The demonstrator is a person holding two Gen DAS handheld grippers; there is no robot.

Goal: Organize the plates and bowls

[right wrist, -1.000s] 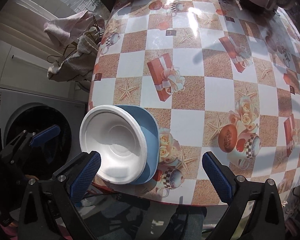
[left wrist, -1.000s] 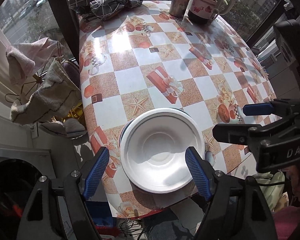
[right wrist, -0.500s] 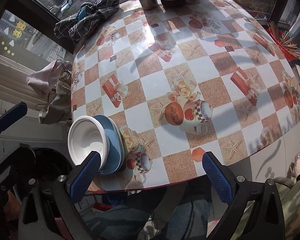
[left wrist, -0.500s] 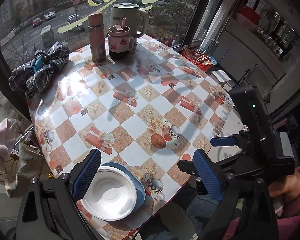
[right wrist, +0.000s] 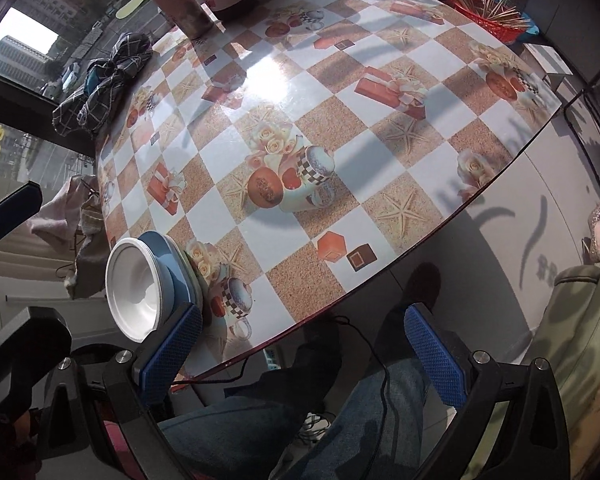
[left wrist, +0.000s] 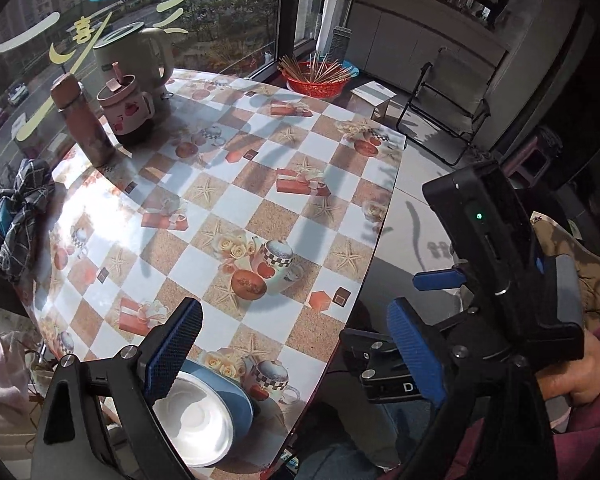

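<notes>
A white bowl [left wrist: 196, 428] sits in a blue plate [left wrist: 238, 394] at the near left corner of the table [left wrist: 260, 184]. My left gripper [left wrist: 296, 320] hangs above the table's near edge, up and to the right of the stack, open with nothing between its pads. In the right wrist view the white bowl [right wrist: 136, 288] and blue plate [right wrist: 172, 260] lie just beyond the left finger of my right gripper [right wrist: 304, 340]. That gripper is open and empty over the table edge and a person's legs. Its black body [left wrist: 480, 220] shows in the left wrist view, held by a hand.
At the table's far end stand a kettle [left wrist: 136, 56], a thermos [left wrist: 82, 120] and a pink mug [left wrist: 126, 108]. A checked cloth [left wrist: 16, 220] lies at the left edge. A red basket of sticks [left wrist: 316, 76] and a folding chair [left wrist: 452, 108] stand beyond the table.
Both grippers have drawn up and back from the bowl and rolled, so the whole table now shows. The left jaws stand a little wider. Bowl and plate have stayed put.
</notes>
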